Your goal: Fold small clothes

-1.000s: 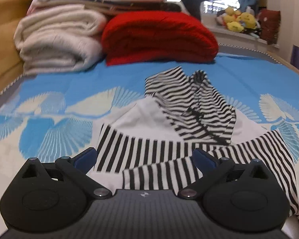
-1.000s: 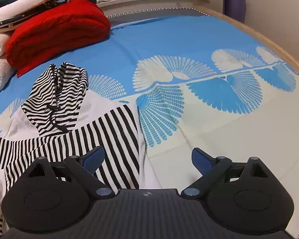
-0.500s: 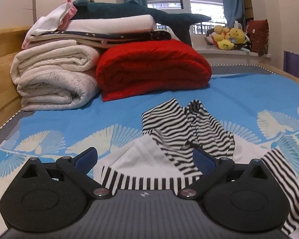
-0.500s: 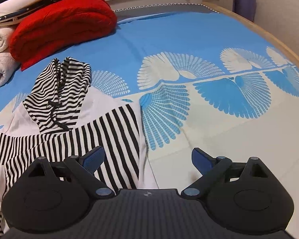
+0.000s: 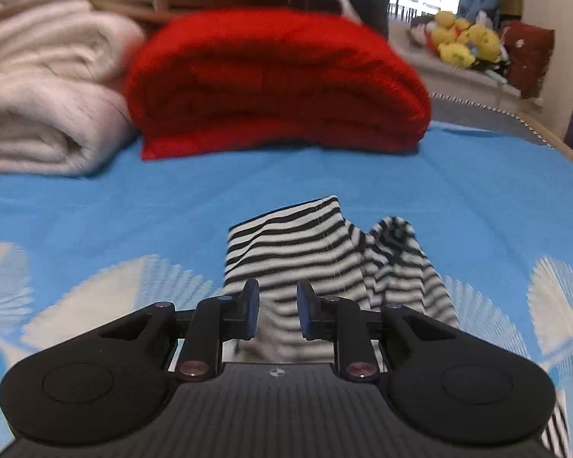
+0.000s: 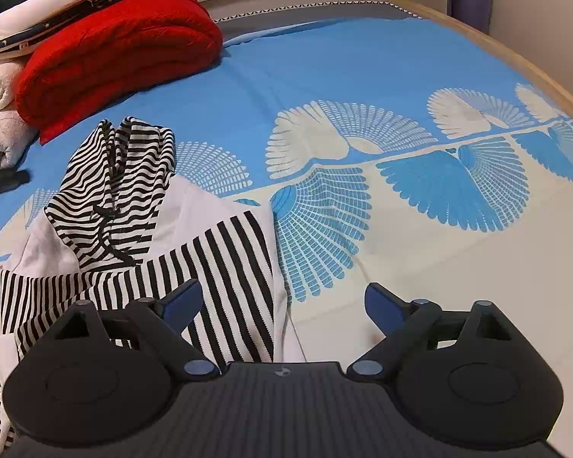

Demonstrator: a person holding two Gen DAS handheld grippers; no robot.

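The left gripper (image 5: 275, 311) has just been closing; its fingers (image 5: 251, 305) are standing a narrow gap apart with the striped hood of the hoodie (image 5: 317, 252) between them, contact too blurred to tell. The right gripper (image 6: 282, 305) is gaping wide, holding nothing, over the hoodie's (image 6: 225, 267) right edge on the bed (image 6: 363, 76). Farther left, a red blanket (image 6: 118, 53) is lying folded.

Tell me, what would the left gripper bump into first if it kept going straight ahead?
Most likely the striped hood. The left gripper points down at it, its jaws just closing with striped cloth showing between them. Whether they already touch it is unclear. Beyond lie the blue bedsheet and the red blanket.
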